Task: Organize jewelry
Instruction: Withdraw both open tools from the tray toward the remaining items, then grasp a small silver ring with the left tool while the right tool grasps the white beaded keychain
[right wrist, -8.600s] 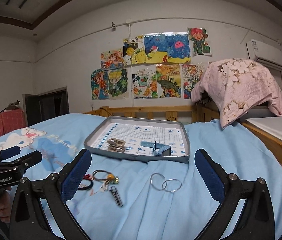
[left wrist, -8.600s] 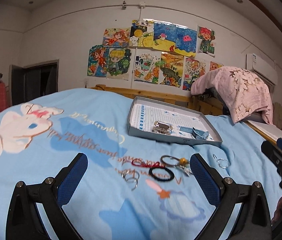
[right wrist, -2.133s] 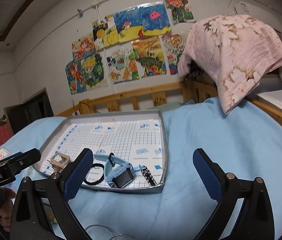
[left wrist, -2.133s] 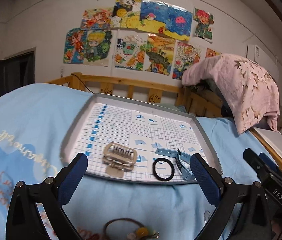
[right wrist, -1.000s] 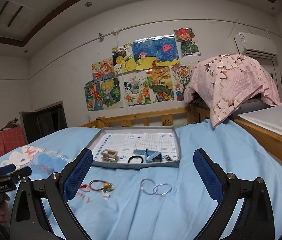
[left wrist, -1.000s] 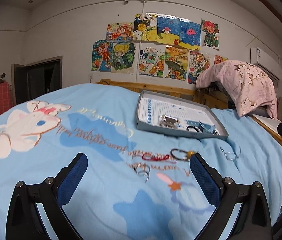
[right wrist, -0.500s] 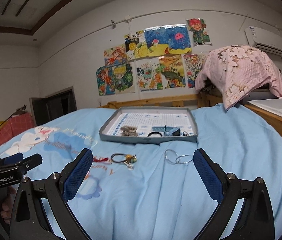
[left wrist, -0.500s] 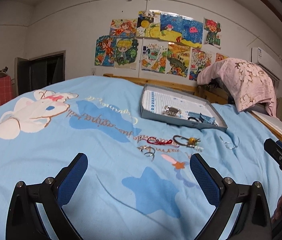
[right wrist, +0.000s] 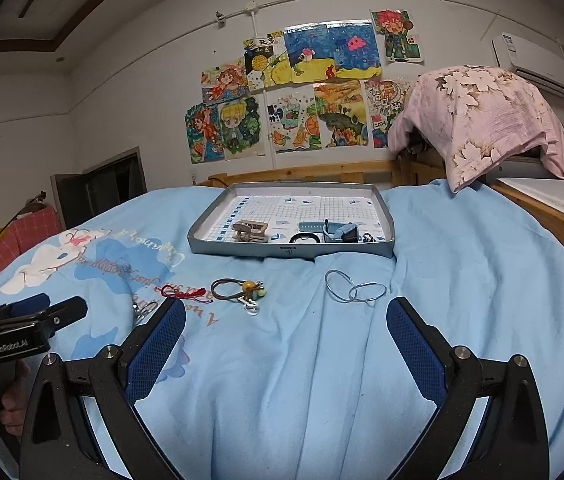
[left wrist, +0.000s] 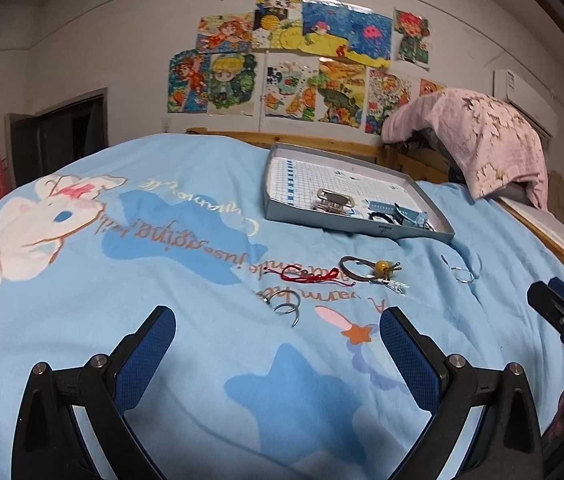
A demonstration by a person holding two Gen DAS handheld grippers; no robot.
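While both jaws are held wide apart and empty, left gripper (left wrist: 277,350) and right gripper (right wrist: 286,338) are poised above the blue bedspread (right wrist: 462,280), silver rings (right wrist: 356,287), beaded hair tie (right wrist: 237,290) and red cord (left wrist: 310,275) left before the grey tray (right wrist: 390,224).

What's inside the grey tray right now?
The tray holds a beige hair claw clip, a black hair tie, a blue watch and a small dark piece. The near rim hides the floor's front strip.
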